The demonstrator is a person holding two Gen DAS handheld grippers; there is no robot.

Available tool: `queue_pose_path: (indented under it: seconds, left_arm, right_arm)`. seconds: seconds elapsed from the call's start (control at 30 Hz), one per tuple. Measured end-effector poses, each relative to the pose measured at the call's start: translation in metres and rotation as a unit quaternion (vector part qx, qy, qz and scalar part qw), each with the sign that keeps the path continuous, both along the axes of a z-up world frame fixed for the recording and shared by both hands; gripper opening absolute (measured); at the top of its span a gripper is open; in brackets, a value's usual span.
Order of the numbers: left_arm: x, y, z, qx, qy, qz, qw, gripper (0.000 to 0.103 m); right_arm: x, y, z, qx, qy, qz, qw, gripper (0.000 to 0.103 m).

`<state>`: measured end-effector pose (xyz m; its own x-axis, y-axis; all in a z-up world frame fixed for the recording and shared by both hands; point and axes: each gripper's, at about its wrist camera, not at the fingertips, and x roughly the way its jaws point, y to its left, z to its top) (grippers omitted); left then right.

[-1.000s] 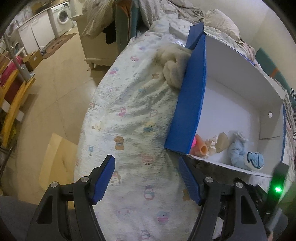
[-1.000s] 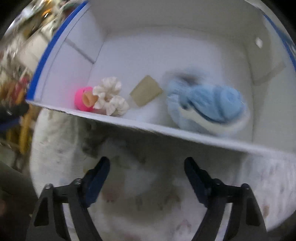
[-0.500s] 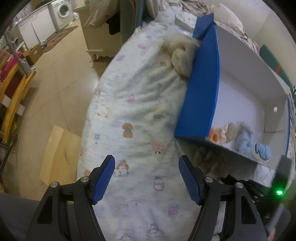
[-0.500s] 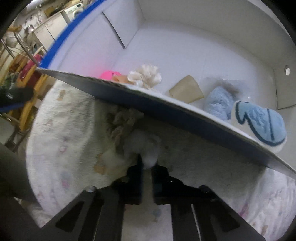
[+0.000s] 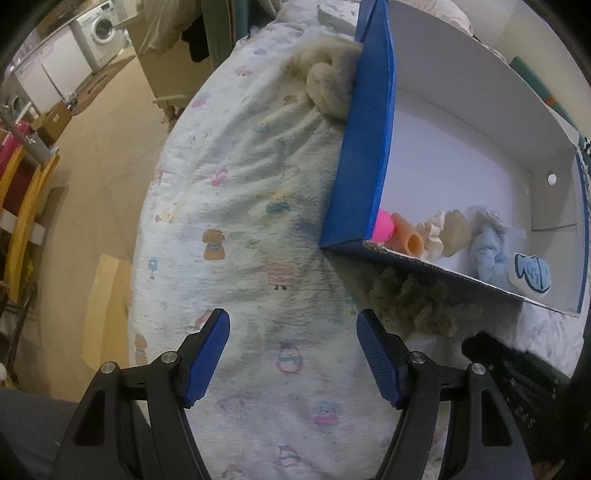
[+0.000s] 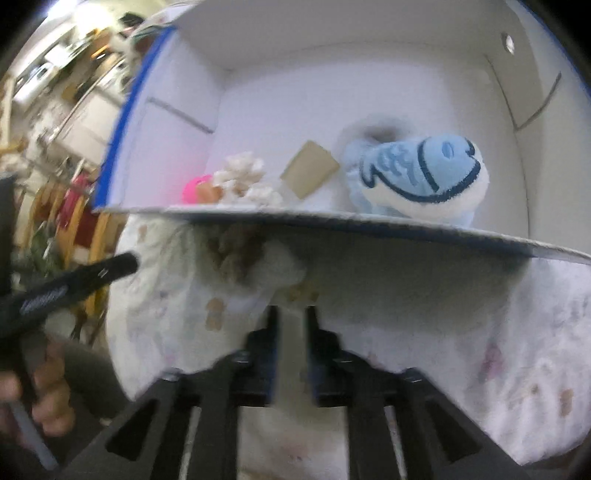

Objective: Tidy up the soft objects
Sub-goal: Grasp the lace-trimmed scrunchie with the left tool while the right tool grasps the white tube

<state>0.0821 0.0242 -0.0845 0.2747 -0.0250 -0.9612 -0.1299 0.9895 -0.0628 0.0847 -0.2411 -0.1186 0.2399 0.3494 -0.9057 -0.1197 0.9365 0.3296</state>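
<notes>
A blue-and-white cardboard box (image 5: 369,147) lies on the bed; it also shows in the right wrist view (image 6: 369,225). Inside are a pink toy (image 5: 382,229), a cream frilly toy (image 6: 240,177), and a blue fish plush (image 6: 424,173). A tan-and-white fluffy toy (image 5: 410,299) lies just outside the box's near wall. My right gripper (image 6: 291,317) is shut on this fluffy toy (image 6: 266,269). My left gripper (image 5: 293,354) is open and empty above the bed sheet. A cream plush (image 5: 328,85) lies against the box's far left side.
The patterned bed sheet (image 5: 240,221) spreads left of the box. The bed edge drops to a tan floor (image 5: 92,155) at left. A washing machine (image 5: 99,29) and cabinets stand far back. The person's hand (image 6: 44,391) holds the left gripper.
My right gripper went from open to shut on the fluffy toy below the box wall. My left gripper drew back a little and stayed open.
</notes>
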Motion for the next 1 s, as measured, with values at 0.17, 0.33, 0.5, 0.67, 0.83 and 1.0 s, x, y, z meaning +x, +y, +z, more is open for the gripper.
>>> queue_pose_path:
  seconds: [0.17,0.33,0.5,0.67,0.83,1.0]
  left_arm:
    - [-0.001,0.007,-0.003,-0.001,0.003,0.005,1.0,0.069]
    - [-0.001,0.011,-0.007,-0.003,0.009,0.012,0.9999,0.069]
    - [0.002,-0.004,-0.016,-0.048,0.022,-0.007,0.9986,0.069]
    - [0.005,-0.043,-0.023,-0.048,0.026,-0.059,0.9967,0.069]
    - [0.017,-0.08,-0.039,-0.034,0.026,-0.102,0.9939,0.068]
    - [0.03,-0.1,-0.059,-0.017,0.033,-0.134,0.9903,0.068]
  right_arm:
    - [0.016,0.01,-0.007,-0.006,-0.019,-0.009,1.0,0.046]
    - [0.023,0.012,-0.006,-0.01,-0.044,-0.013,0.999,0.011]
    - [0.012,0.017,0.012,-0.016,-0.066,0.006,0.998,0.01]
    - [-0.008,0.005,0.047,-0.035,-0.087,0.012,0.996,0.01]
    - [-0.022,-0.016,0.066,-0.045,-0.104,0.004,0.994,0.01]
    - [-0.022,-0.034,0.056,-0.033,-0.102,-0.039,0.993,0.01]
